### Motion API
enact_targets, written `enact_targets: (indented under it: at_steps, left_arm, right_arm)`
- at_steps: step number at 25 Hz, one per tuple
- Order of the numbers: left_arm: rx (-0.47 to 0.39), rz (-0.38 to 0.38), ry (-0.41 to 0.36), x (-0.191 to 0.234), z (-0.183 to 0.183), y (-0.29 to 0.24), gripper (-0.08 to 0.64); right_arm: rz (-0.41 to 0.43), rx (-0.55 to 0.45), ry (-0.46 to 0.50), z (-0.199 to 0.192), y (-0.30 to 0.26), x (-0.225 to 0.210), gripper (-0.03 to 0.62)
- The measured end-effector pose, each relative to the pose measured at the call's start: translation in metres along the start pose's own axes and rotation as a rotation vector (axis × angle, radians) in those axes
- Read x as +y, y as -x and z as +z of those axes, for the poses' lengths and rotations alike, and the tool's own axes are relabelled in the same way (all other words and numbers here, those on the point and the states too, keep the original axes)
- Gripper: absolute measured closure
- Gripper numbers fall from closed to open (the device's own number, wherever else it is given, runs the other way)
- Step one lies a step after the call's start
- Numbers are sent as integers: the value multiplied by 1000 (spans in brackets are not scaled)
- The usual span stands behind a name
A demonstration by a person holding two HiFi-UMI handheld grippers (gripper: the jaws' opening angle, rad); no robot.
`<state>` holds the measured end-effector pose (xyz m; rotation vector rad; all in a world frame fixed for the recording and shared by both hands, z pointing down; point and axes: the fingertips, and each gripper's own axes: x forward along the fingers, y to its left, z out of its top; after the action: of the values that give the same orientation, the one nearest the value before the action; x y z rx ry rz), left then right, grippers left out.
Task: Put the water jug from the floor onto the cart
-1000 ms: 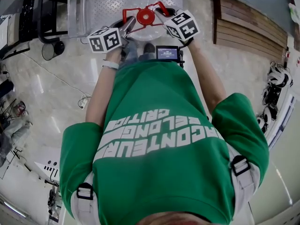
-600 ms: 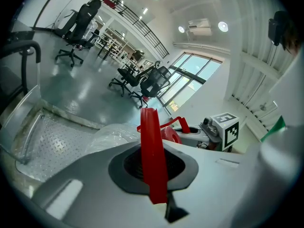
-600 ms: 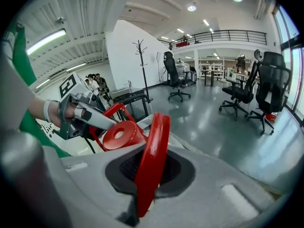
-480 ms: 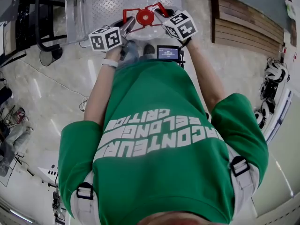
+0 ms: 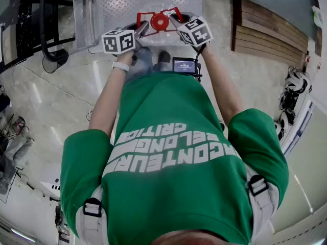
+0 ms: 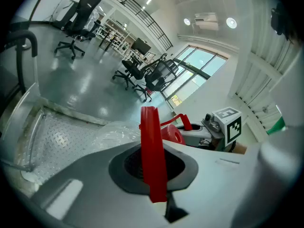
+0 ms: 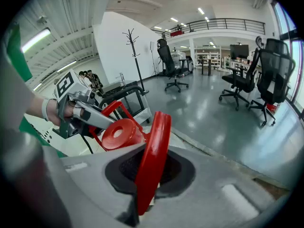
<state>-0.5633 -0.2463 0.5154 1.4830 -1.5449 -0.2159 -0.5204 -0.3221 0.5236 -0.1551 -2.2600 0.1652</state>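
The water jug (image 5: 153, 34) is clear, with a red cap (image 5: 161, 20) and a red carry handle (image 5: 172, 10). It hangs at the near edge of the cart's metal deck (image 5: 127, 4). My left gripper (image 5: 142, 29) is shut on the handle's left strap (image 6: 153, 160). My right gripper (image 5: 177, 23) is shut on the right strap (image 7: 151, 160). The red cap (image 6: 172, 135) and the right gripper's marker cube (image 6: 229, 125) show in the left gripper view. In the right gripper view, the cap (image 7: 118, 134) lies between me and the left gripper (image 7: 80, 113).
The cart has a black push handle (image 5: 50, 19) on the left and a diamond-plate deck (image 6: 57, 137). A wooden slatted panel (image 5: 271, 34) lies right of it. Office chairs (image 7: 247, 80) stand on the glossy floor beyond. Cables and gear (image 5: 13, 131) lie at far left.
Both grippers and the jug have moved forward towards the cart deck and sunk lower. The person has leaned further over. The grips on the red handle are unchanged.
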Motion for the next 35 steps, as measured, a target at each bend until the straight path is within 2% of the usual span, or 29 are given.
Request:
enact_targets:
  at_steps: [14, 28, 35]
  left_arm:
    - [73, 17, 47, 90, 17, -36, 531]
    - [176, 64, 88, 173, 7, -73, 534]
    - [220, 94, 68, 204, -2, -84, 535]
  right_arm:
    - [17, 129, -68, -3, -100, -34, 577]
    - [6, 164, -173, -19, -181, -53, 577]
    - [6, 190, -203, -31, -209, -57, 577]
